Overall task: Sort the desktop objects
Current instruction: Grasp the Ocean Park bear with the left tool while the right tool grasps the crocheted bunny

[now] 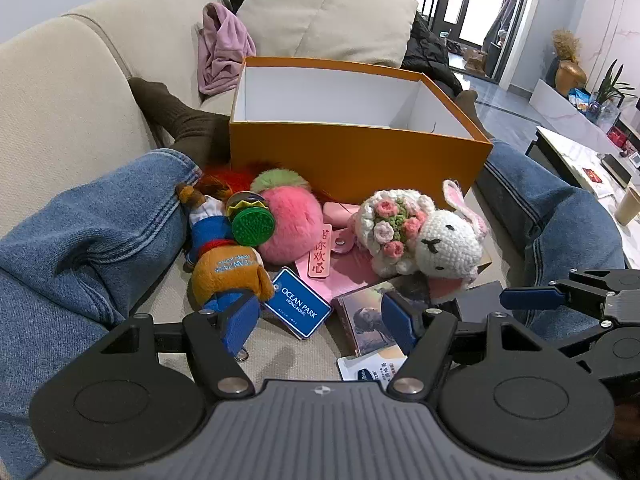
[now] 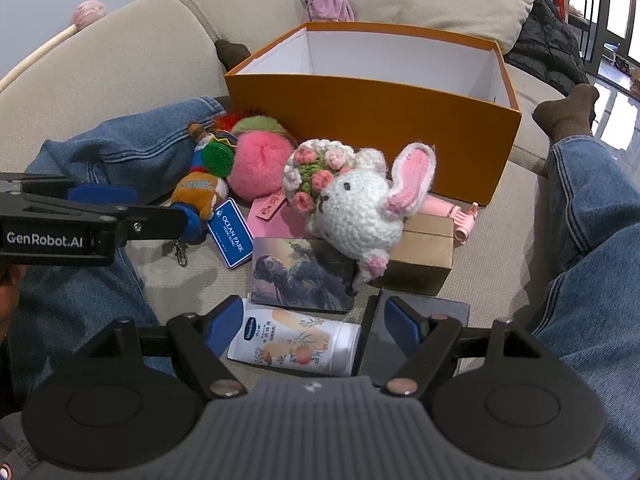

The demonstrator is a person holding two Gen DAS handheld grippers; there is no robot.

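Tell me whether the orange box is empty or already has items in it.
Empty as far as visible: the orange box shows only bare white inner walls; its floor is hidden in both views.

A home living room, going by the beige sofa [image 1: 80, 92] with its cushion [image 1: 328, 12], a marble coffee table [image 1: 576, 156], potted plant [image 1: 612, 84], glass doors [image 1: 480, 4] and glossy tiled floor [image 1: 508, 108].
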